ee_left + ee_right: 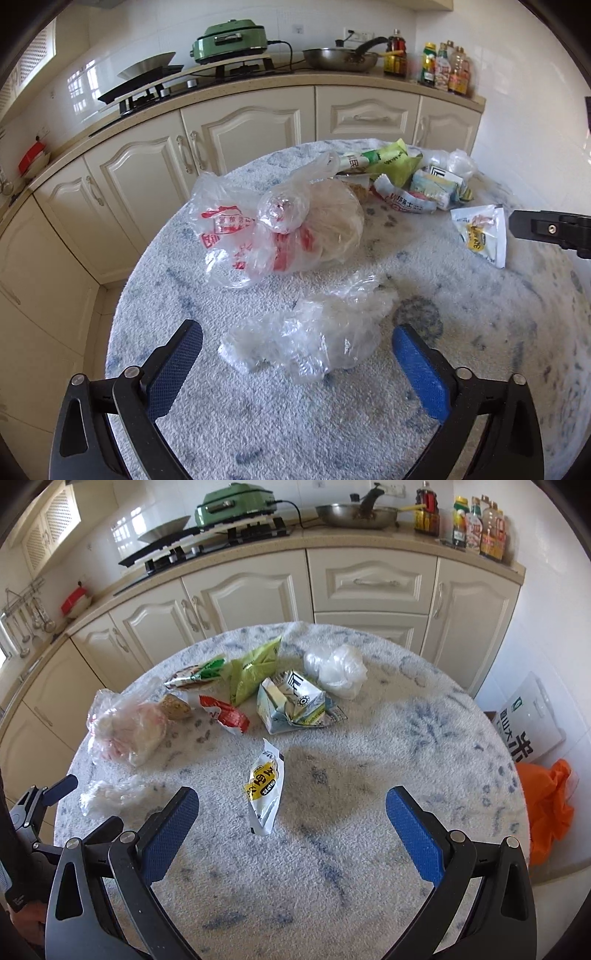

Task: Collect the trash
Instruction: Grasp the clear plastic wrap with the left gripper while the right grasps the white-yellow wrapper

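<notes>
My left gripper point(297, 343) is open with a crumpled clear plastic wrap point(314, 332) lying between its fingers on the table; the wrap also shows in the right wrist view point(118, 794). Beyond it lies a clear bag with red print point(273, 229), holding something pale. My right gripper point(291, 808) is open and empty, just behind a white and yellow wrapper point(264, 786), which the left wrist view point(480, 232) shows too. Farther back lie a crushed carton point(295, 705), a green packet point(255, 668), a red wrapper point(221, 712) and a white plastic wad point(336, 670).
The round table point(369, 775) has a white and blue fuzzy cover. Cream kitchen cabinets point(258, 590) stand behind it, with a stove, pan and bottles on the counter. An orange bag point(546, 805) and a rice sack point(528, 716) sit on the floor at the right.
</notes>
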### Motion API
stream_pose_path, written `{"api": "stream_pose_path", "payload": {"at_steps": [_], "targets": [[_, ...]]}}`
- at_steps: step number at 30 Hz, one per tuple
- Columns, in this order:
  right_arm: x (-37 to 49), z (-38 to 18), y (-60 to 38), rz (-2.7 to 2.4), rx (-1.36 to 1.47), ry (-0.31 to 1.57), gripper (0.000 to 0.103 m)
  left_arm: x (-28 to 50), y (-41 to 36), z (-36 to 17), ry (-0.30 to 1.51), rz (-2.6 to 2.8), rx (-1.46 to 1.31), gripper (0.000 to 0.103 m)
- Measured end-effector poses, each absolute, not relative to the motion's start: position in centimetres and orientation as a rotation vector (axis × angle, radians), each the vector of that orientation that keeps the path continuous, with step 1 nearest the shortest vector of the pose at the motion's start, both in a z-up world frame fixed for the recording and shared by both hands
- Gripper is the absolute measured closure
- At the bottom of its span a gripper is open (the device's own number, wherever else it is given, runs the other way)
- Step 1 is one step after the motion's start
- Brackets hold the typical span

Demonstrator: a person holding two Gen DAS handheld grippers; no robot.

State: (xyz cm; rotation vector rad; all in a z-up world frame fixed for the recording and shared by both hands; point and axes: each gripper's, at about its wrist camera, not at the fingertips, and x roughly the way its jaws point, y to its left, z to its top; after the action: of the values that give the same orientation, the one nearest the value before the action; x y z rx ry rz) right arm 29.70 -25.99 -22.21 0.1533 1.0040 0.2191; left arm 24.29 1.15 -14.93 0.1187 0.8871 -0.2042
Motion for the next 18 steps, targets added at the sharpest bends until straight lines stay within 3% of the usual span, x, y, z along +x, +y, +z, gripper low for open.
{"api": "stream_pose_path", "payload": {"at_steps": [2, 4, 8, 9, 13, 14, 15, 16, 17, 18], "targets": [[30.1, -22.7, -25.7, 0.223, 0.152, 1.012, 0.001, 24.6, 1.0, -15.4, 0.91, -0.233, 0.106, 0.036], [30.6, -23.1, -25.4, 0.223, 0.151, 1.016, 0.003, 24.7, 0.7, -15.8, 0.932, -0.25, 0.099, 0.053], [31.9, -24.2, -24.7, 0.227, 0.133, 1.034, 0.027, 24.8, 0.5, -15.8, 0.924, -0.258, 0.075, 0.08], [32.2, -24.7, -24.4, 0.233, 0.123, 1.05, 0.032, 24.8, 0.5, -15.8, 0.924, -0.255, 0.067, 0.083], [32.3, -25.9, -23.5, 0.243, 0.078, 1.056, 0.039, 24.9, 0.5, -15.9, 0.934, -0.249, 0.02, 0.089], [32.1, -25.9, -23.4, 0.244, 0.069, 1.049, 0.048, 24.9, 0.4, -15.9, 0.934, -0.247, 0.017, 0.09], [32.0, -25.8, -23.4, 0.26, 0.077, 1.042, 0.064, 24.8, 0.3, -15.9, 0.934, -0.248, 0.012, 0.091], [32.0, -25.8, -23.5, 0.27, 0.083, 1.039, 0.072, 24.7, 0.4, -15.9, 0.935, -0.252, 0.003, 0.091], [32.0, -25.8, -23.6, 0.277, 0.084, 1.041, 0.079, 24.5, 0.3, -15.9, 0.938, -0.255, -0.011, 0.091], [31.9, -25.9, -23.8, 0.281, 0.089, 1.04, 0.079, 24.5, 0.3, -15.9, 0.941, -0.258, -0.024, 0.092]]}}
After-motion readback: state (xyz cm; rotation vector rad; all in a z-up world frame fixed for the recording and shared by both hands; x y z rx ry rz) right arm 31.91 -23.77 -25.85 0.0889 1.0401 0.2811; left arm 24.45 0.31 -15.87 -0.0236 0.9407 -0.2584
